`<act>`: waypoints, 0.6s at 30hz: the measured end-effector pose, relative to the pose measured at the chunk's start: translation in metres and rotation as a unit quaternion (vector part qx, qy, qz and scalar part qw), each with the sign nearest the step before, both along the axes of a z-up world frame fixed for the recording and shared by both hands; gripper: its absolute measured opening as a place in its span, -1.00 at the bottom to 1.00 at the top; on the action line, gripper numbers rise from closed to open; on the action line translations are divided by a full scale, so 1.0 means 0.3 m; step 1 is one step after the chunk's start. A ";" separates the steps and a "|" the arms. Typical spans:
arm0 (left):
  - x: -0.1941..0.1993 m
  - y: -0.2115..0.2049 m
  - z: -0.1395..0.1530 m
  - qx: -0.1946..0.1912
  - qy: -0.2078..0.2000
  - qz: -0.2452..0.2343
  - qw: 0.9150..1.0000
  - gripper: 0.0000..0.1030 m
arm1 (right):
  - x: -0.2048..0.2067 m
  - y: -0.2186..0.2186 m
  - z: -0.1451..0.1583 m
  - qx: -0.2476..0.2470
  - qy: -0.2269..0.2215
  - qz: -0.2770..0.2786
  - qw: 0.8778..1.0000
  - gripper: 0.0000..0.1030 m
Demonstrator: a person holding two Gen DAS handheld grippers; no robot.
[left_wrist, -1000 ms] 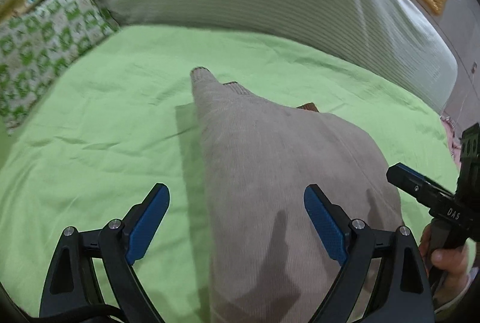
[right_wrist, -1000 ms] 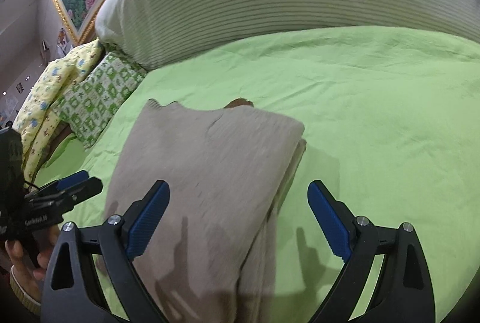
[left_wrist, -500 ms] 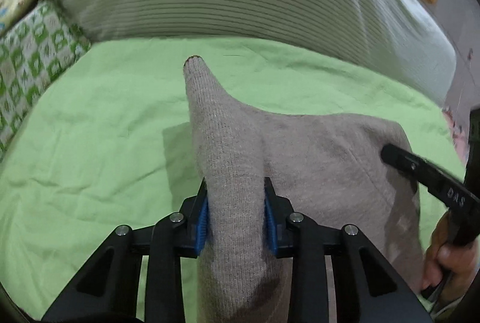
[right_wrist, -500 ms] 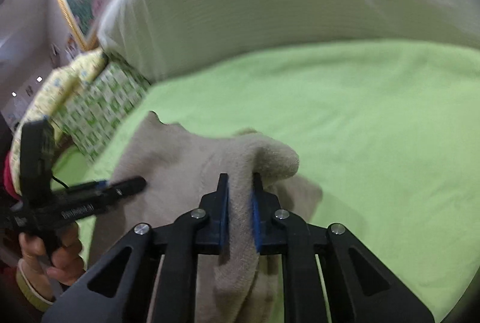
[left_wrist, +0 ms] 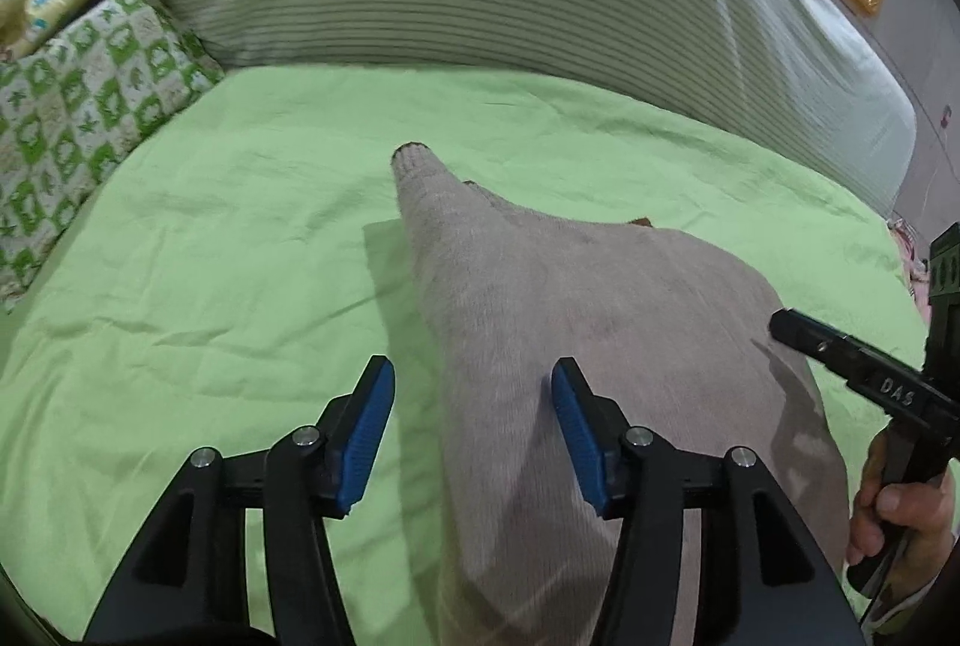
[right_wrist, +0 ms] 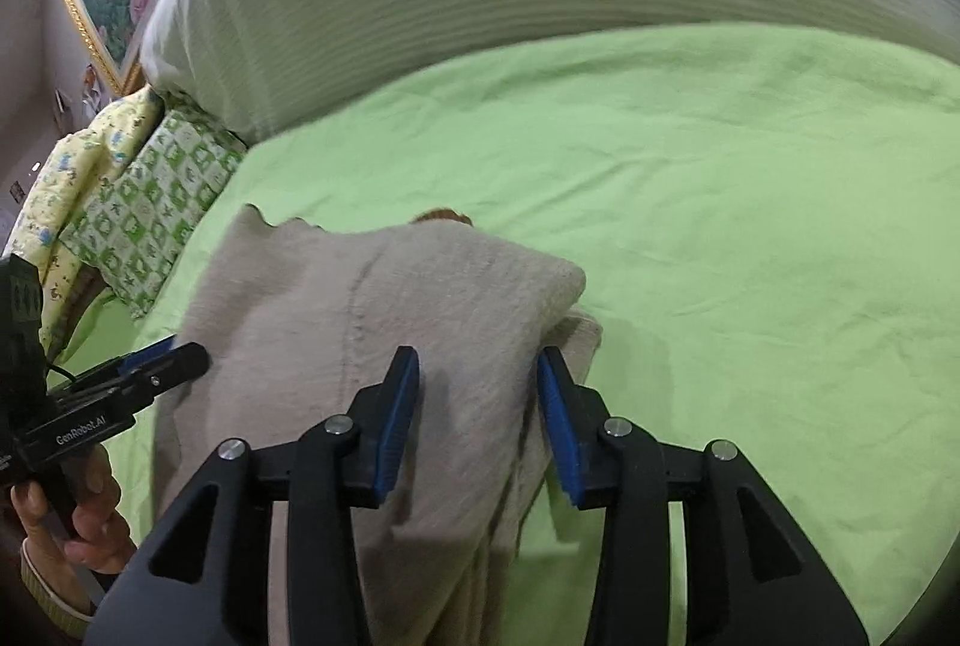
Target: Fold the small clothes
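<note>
Both claws (just reopening) straddle beige garment on green bedsheet.

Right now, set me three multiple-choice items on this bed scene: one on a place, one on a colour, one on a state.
1. Where does the beige garment lie?
A. On the green sheet
B. On the striped bolster
C. On the checked pillow

2. What colour are the left gripper pads?
A. Red
B. Blue
C. White

3. How do the right gripper jaws stand?
A. Clamped on the garment
B. Apart, astride the garment's folded edge
C. Shut on nothing

Answers:
1 A: the sheet shows all round the garment.
2 B: blue ribbed pads show on both black fingers.
3 B: the jaws have just been opening, and the cloth lies between the pads.
</note>
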State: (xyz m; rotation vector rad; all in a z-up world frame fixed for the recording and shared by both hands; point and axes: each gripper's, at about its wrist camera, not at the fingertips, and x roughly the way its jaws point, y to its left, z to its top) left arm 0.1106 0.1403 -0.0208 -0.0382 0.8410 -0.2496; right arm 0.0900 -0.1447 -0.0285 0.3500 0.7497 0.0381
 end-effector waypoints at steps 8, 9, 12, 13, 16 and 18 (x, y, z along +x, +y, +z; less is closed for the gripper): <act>-0.204 0.010 0.000 0.009 0.002 0.016 1.000 0.30 | -0.185 0.089 0.059 -0.025 -0.022 0.009 0.999 -0.12; -0.233 0.006 -0.009 0.017 0.002 0.018 1.000 0.30 | -0.206 0.101 0.061 -0.025 -0.025 0.011 0.999 -0.10; -0.319 0.009 -0.048 0.025 0.013 0.019 0.999 0.30 | -0.292 0.163 0.048 -0.046 -0.018 0.034 0.998 0.05; -0.352 0.019 -0.066 0.020 0.021 0.021 0.999 0.30 | -0.319 0.176 0.038 -0.056 -0.016 0.037 0.998 0.07; -0.398 0.037 -0.118 0.022 0.038 0.030 0.999 0.31 | -0.373 0.222 -0.019 -0.104 0.005 0.041 0.994 0.10; -0.410 0.045 -0.157 0.037 0.053 0.042 0.997 0.30 | -0.372 0.230 -0.083 -0.149 0.040 0.027 0.988 0.10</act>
